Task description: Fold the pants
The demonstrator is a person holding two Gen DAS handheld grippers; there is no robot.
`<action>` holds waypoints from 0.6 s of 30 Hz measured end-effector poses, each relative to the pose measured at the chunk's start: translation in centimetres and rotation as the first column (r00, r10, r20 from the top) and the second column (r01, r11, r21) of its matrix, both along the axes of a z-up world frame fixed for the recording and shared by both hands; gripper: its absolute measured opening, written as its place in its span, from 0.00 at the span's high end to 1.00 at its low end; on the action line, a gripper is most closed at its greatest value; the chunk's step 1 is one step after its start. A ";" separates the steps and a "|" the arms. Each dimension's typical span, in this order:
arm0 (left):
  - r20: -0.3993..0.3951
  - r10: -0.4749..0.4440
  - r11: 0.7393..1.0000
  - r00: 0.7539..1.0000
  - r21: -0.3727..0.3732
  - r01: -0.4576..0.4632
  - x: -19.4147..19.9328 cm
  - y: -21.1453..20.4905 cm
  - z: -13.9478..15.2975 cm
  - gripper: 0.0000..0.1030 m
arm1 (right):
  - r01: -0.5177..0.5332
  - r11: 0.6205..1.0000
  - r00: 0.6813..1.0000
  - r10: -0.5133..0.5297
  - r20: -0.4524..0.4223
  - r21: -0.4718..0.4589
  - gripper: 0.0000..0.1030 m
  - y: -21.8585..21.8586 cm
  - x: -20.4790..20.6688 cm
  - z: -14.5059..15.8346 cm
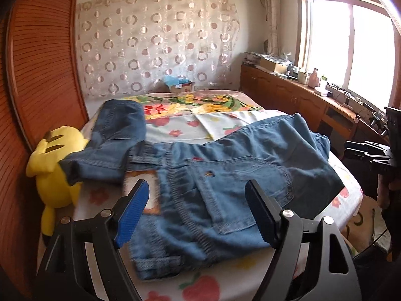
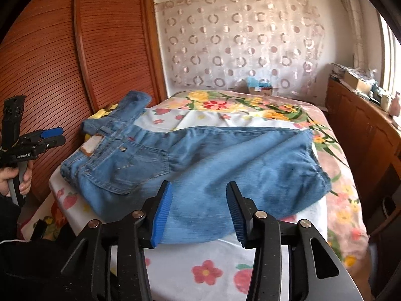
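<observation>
The jeans (image 2: pixel 200 165) lie spread flat across the bed (image 2: pixel 345 200), waistband toward the wardrobe side. The left gripper (image 1: pixel 198 210) hovers over the waistband with fingers wide apart, gripping nothing. The right gripper (image 2: pixel 199 213) hangs above the leg fabric, fingers apart, clear of the cloth. A small cardboard box (image 2: pixel 260 89) at the bed's far end holds something blue.

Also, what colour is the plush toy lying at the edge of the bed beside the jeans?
Bright yellow plush toy with dark markings; clearest in the left wrist view.

Plush toy (image 1: pixel 54 165) crowding bed's (image 1: pixel 175 125) left edge, far half open
</observation>
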State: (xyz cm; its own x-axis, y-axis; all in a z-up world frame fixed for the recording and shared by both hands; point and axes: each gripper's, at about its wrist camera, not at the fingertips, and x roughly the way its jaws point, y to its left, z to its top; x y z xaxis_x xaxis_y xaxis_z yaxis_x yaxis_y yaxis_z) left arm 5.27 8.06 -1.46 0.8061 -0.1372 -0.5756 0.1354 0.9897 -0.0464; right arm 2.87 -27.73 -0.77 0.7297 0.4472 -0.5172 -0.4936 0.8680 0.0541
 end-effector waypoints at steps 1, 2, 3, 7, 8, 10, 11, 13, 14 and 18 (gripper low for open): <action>-0.001 -0.006 1.000 1.000 -0.004 0.006 0.4 -0.4 -0.1 0.23 | 0.013 1.000 1.000 -0.013 0.002 -0.002 0.52 -0.3 0.1 -0.1; -0.003 -0.011 1.000 1.000 -0.006 0.011 0.7 -0.9 -0.2 0.23 | 0.027 1.000 1.000 -0.027 0.002 -0.004 0.51 -0.6 0.3 -0.1; -0.005 -0.014 1.000 1.000 -0.005 0.014 1.0 -1.2 -0.4 0.23 | 0.039 0.999 0.999 -0.039 0.002 -0.005 0.51 -0.9 0.5 -0.2; -0.012 -0.028 1.000 1.000 0.007 0.029 1.6 -2.5 -0.7 0.23 | 0.086 0.996 0.996 -0.086 0.005 -0.016 0.49 -2.1 1.0 -0.2; -0.013 -0.033 0.999 0.999 0.007 0.033 1.7 -2.8 -0.9 0.23 | 0.099 0.995 0.995 -0.099 0.010 -0.020 0.49 -2.5 1.1 -0.2; -0.020 -0.044 0.999 0.999 0.004 0.044 1.9 -3.2 -1.3 0.23 | 0.128 0.992 0.992 -0.128 0.013 -0.018 0.48 -3.3 1.5 -0.3; -0.026 -0.048 0.999 0.999 0.002 0.048 2.1 -3.4 -1.5 0.23 | 0.145 0.989 0.989 -0.145 0.012 -0.016 0.48 -3.8 1.7 -0.4; -0.037 -0.055 0.999 0.998 -0.001 0.055 2.4 -3.7 -2.0 0.23 | 0.175 0.985 0.985 -0.175 0.008 -0.013 0.48 -5.1 2.4 -0.7; -0.041 -0.056 0.998 0.998 -0.002 0.056 2.6 -3.9 -2.2 0.23 | 0.188 0.982 0.982 -0.188 0.005 -0.011 0.48 -5.8 2.6 -0.8; -0.069 -0.064 0.998 0.996 -0.016 0.063 3.5 -4.6 -3.2 0.23 | 0.245 0.969 0.969 -0.245 -0.022 -0.013 0.48 -7.8 4.3 -1.8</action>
State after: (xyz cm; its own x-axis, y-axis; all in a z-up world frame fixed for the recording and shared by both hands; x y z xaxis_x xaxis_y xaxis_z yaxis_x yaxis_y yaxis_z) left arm 8.72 3.46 -4.71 0.7540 -0.1949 -0.6273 0.1935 0.9785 -0.0715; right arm 7.15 -35.50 -2.54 0.8042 0.2505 -0.5390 -0.2643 0.9630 0.0532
